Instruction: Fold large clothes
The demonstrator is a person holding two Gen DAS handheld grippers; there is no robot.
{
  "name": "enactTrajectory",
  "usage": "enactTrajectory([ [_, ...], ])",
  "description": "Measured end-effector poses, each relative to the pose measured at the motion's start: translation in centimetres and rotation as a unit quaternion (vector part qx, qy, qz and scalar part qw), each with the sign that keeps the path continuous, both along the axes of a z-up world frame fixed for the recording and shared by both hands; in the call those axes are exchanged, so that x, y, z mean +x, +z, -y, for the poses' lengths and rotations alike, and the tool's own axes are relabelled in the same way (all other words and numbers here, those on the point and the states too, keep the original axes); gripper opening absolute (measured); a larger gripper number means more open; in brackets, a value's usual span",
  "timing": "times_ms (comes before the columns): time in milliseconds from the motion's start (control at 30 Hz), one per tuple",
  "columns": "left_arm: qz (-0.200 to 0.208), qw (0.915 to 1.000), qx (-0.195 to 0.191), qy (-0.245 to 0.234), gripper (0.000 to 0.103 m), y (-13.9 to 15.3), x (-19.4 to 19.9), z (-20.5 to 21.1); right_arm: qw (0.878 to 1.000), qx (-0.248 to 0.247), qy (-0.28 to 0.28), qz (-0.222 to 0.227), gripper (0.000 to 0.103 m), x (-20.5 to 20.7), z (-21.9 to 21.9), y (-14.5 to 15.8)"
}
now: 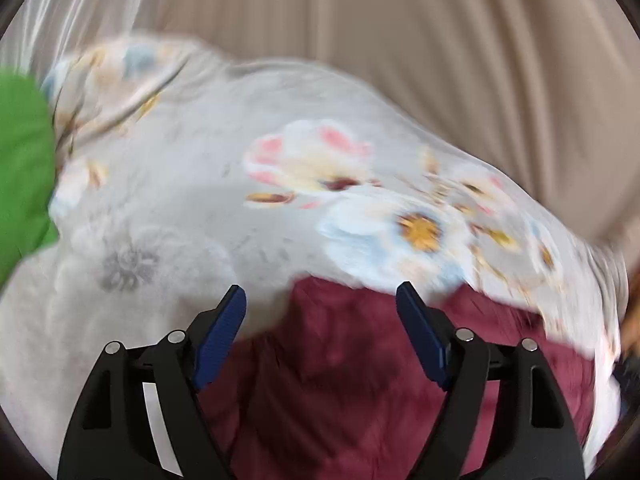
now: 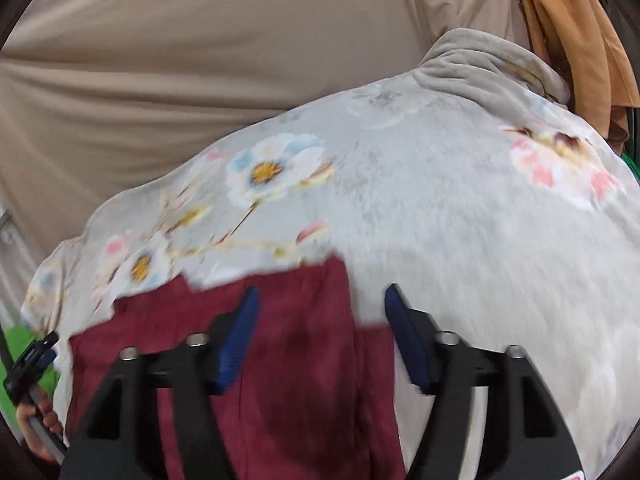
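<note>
A dark red garment (image 1: 340, 360) lies on a grey blanket with a flower print (image 1: 224, 184). My left gripper (image 1: 320, 304) is open, its blue-padded fingers spread above the garment's upper edge, holding nothing. In the right wrist view the red garment (image 2: 296, 344) lies under my right gripper (image 2: 322, 300), which is open and empty over the garment's top right corner. The left gripper (image 2: 38, 354) shows at the far left edge of that view, held in a hand. Both views are blurred.
The flowered blanket (image 2: 460, 208) covers the work surface. Beige fabric (image 1: 400, 32) hangs or lies behind it. A green cloth (image 1: 22, 160) sits at the left, an orange cloth (image 2: 576, 32) at the back right.
</note>
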State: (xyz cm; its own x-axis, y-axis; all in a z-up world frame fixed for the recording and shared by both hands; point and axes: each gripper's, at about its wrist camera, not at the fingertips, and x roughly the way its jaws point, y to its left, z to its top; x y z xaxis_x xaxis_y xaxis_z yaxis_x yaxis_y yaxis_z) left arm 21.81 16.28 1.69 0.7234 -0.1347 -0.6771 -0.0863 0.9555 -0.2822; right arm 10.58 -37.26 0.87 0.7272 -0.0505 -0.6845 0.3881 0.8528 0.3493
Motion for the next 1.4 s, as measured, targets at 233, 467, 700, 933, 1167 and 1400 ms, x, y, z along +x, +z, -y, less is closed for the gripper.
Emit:
enactTrajectory([
  [233,-0.049,0.994,-0.091,-0.036,0.024,-3.6,2.1,-0.3,0.998,0.053,0.037,-0.029,0.011,4.1,-1.4,-3.1],
  [467,-0.061,0.9965,-0.055,-0.013,0.007,-6.9,3.5,-0.4,1.0,0.018,0.005,-0.02,0.006,4.0,-0.9,-4.3],
  [700,-0.045,0.9987,0.023,-0.001,0.01,-7.9,3.4,1.1,0.997,-0.034,-0.008,-0.064,0.004,4.8,-2.2,-6.9],
  [933,-0.044,0.998,0.046,0.0,0.01,-7.9,3.5,1.7,0.995,-0.068,-0.015,-0.076,0.004,5.5,-2.5,-7.2],
  [1167,-0.045,0.9973,0.058,0.001,0.01,-7.8,3.5,1.9,0.997,-0.037,-0.059,-0.026,0.014,3.2,-1.1,-6.2],
  [1400,-0.046,0.9961,0.075,0.001,0.01,-7.8,3.5,2.3,0.995,-0.073,-0.031,0.057,0.015,1.2,-5.7,-0.4],
])
